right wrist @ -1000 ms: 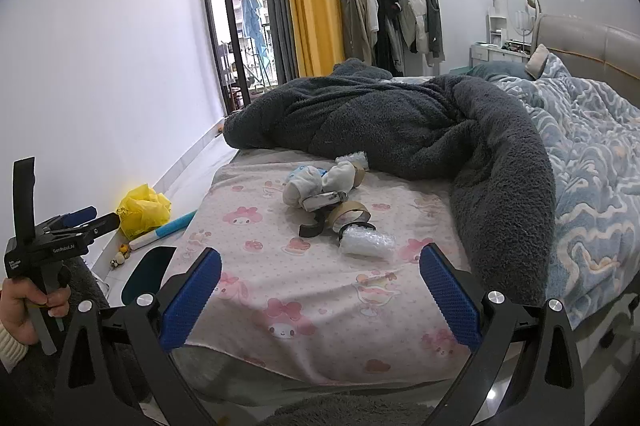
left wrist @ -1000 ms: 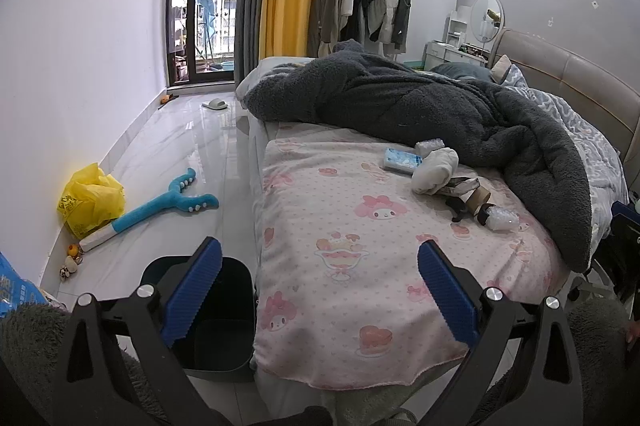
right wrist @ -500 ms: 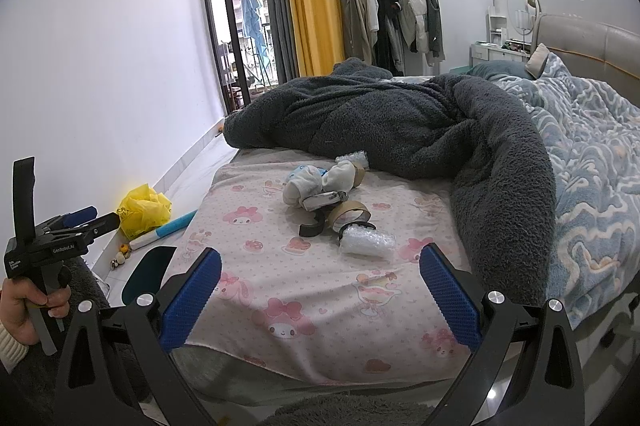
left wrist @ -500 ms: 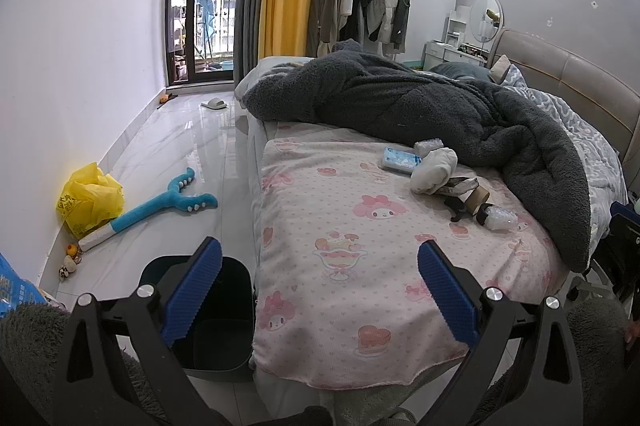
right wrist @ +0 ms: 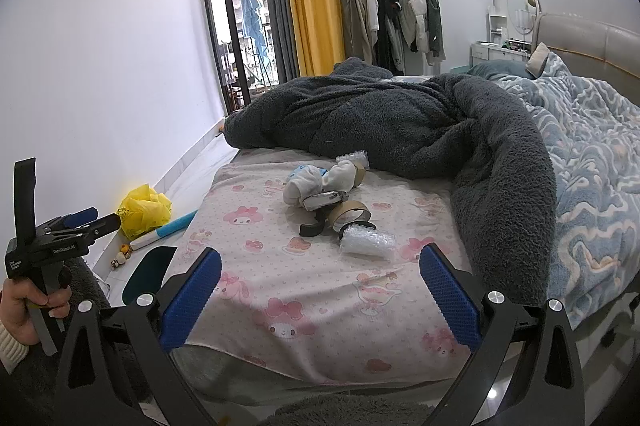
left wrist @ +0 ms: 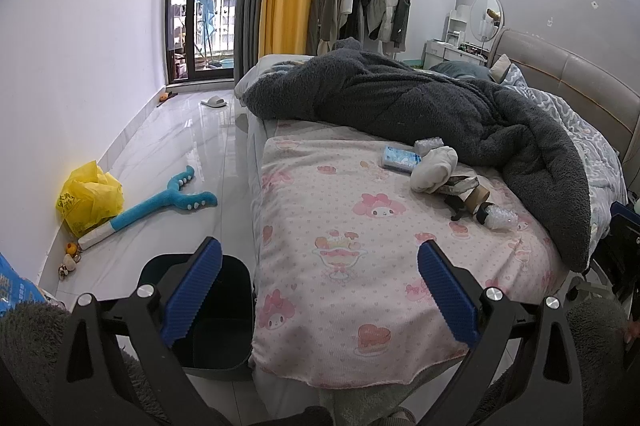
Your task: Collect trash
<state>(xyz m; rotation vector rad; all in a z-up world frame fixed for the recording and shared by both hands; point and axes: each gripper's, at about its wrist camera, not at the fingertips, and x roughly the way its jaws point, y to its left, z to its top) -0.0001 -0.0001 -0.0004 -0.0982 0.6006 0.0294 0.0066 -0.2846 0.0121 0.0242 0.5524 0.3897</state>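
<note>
Left wrist view: the left gripper (left wrist: 318,290) is spread wide with nothing between its blue pads (left wrist: 191,292), hanging over the foot of a bed (left wrist: 360,226) covered by a pink cartoon-print sheet. Trash lies in a small heap on that sheet against a grey blanket (left wrist: 440,106): a blue tissue pack (left wrist: 400,159), a white sock (left wrist: 434,166), a tape roll (left wrist: 476,197) and a wad of bubble wrap (left wrist: 498,218), all touching or just beside one another. A dark bin (left wrist: 224,306) stands on the floor tight against the bed's corner, below the left pad. Farther off by the wall are a yellow bag (left wrist: 90,200) and a blue toy (left wrist: 160,202); printing on the bag is too small to read.

Right wrist view: the right gripper (right wrist: 320,296) is likewise spread and empty, aimed at the same heap, with the bubble wrap (right wrist: 366,240) nearest and the tape roll (right wrist: 352,212) just behind it. At the left edge a hand (right wrist: 24,306) grips the left gripper's handle (right wrist: 52,250), whose body bears a white label reading "GenRobot.AI"; the smaller lettering beside it is unreadable.
</note>
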